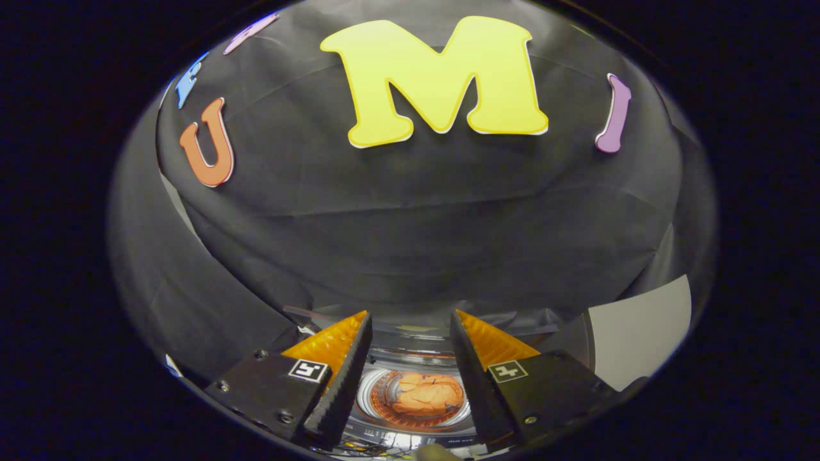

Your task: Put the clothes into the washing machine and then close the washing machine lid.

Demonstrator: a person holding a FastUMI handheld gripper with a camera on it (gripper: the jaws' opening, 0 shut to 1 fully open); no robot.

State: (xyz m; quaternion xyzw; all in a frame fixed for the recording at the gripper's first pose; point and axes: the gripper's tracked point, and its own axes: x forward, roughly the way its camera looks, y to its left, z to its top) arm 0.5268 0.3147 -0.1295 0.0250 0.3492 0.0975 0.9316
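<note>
My gripper [410, 317] is open and holds nothing, and its fingers [339, 358] stand apart high over the machine. Below, seen through the gap between the fingers, is the round opening of the washing machine's drum [370, 392]. An orange garment [428, 394] lies bunched inside the drum. The machine's raised lid [416, 330] shows as a pale glossy band just beyond the fingertips, standing up behind the opening.
Black booth cloth hangs close behind the machine and wraps round to the left. A pale grey panel [640, 333] stands to the right of the right finger. The machine's control strip [410, 442] runs along the near side of the drum.
</note>
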